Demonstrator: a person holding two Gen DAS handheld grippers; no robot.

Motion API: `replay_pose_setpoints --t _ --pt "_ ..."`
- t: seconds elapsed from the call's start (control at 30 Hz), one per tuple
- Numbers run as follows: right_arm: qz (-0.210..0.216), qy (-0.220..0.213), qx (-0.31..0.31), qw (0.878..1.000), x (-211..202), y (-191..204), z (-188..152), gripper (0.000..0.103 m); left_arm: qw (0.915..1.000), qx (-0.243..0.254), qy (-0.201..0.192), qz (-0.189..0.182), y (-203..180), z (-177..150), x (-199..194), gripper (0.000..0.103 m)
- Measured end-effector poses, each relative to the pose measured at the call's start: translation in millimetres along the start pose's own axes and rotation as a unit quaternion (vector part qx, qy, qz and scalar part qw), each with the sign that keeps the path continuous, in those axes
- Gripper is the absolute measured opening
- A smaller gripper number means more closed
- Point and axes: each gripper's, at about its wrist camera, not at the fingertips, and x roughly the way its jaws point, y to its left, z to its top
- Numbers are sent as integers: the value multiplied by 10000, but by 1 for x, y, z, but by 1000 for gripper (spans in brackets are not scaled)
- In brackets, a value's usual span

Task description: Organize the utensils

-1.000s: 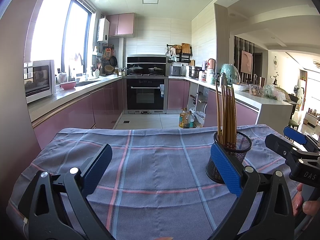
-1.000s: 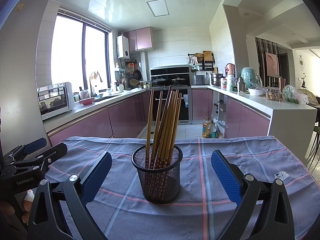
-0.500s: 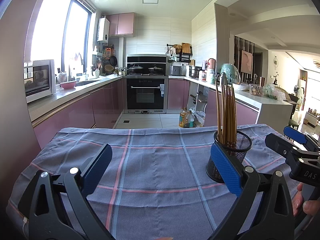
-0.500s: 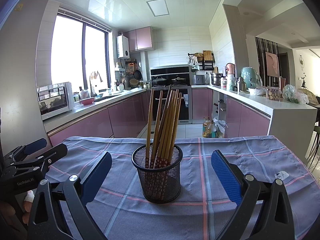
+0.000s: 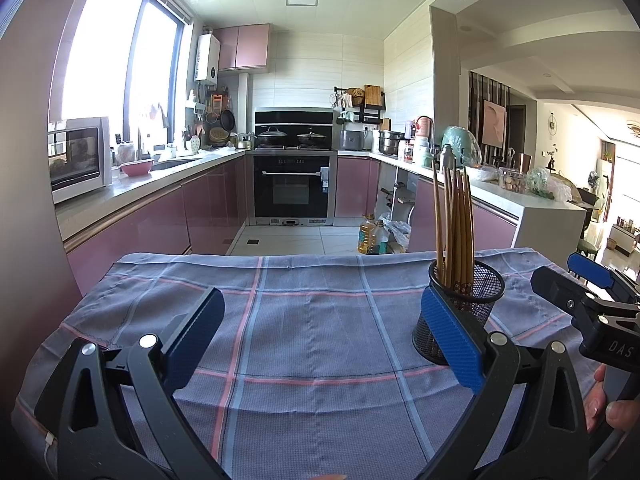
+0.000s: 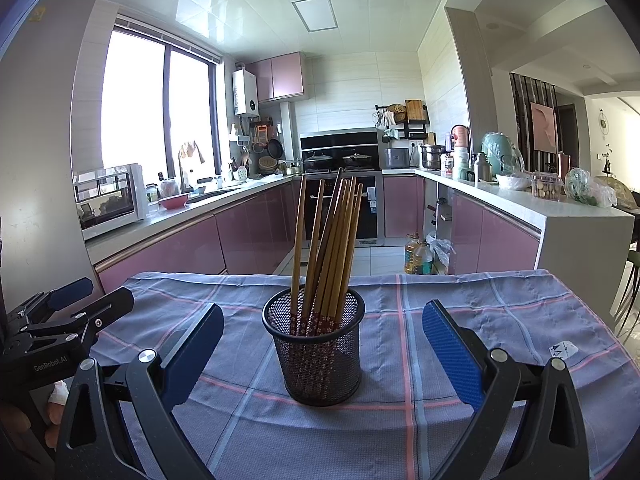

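A black mesh cup (image 6: pixel 318 350) stands upright on the checked cloth, holding several wooden chopsticks (image 6: pixel 328 248) that lean slightly right. My right gripper (image 6: pixel 322 322) is open, its blue pads wide on either side of the cup and not touching it. In the left wrist view the same cup (image 5: pixel 476 286) with its chopsticks (image 5: pixel 454 224) sits just behind my right blue pad. My left gripper (image 5: pixel 320 322) is open over bare cloth with nothing between its fingers. The right gripper (image 5: pixel 588 292) shows at that view's right edge, and the left gripper (image 6: pixel 72 312) at the right wrist view's left edge.
The table wears a grey-blue cloth (image 5: pixel 312 320) with pink and pale stripes. A small white tag (image 6: pixel 564 349) lies on the cloth at the right. Beyond the table's far edge are pink kitchen cabinets, an oven (image 5: pixel 294 188) and a white counter (image 6: pixel 576 216). A hand (image 5: pixel 612 400) holds the right gripper.
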Motion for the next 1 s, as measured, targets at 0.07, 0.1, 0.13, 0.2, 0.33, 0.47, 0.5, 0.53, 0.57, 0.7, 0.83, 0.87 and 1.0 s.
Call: replay_pose_setpoints --t 0.07,0.1,0.13,0.2,0.33,0.47,0.5,0.53,0.57,0.7,0.83,0.87,1.0 --pt "3 3 5 10000 0 0 0 96 10000 6 1 6 0 1 0 97" --pt "1 0 2 10000 0 0 0 96 10000 10 3 7 0 -1 0 97" --pt "0 1 -1 10000 0 0 0 96 10000 1 1 3 0 1 0 97" --pt "3 0 6 10000 0 0 0 96 10000 3 1 5 0 0 0 97" --pt "-1 5 -3 10000 0 0 0 96 10000 3 5 2 0 1 0 97" --pt "0 2 -1 10000 -1 0 0 96 10000 8 0 8 0 0 0 97" --pt "-2 2 -1 10000 0 1 1 96 10000 3 4 5 0 0 0 97" --pt "-1 3 2 10000 0 1 0 96 10000 6 5 9 0 0 0 97" --pt "1 5 4 10000 -1 1 0 96 10000 10 5 11 0 0 0 97" --pt "5 5 3 10000 -1 1 1 96 10000 11 6 10 0 -1 0 97" --pt "5 3 -3 10000 -1 2 2 96 10000 10 4 9 0 0 0 97" --pt "6 6 -4 10000 -1 2 2 96 10000 9 7 11 0 0 0 97" --pt "10 10 -4 10000 -2 3 3 96 10000 9 6 9 0 0 0 97"
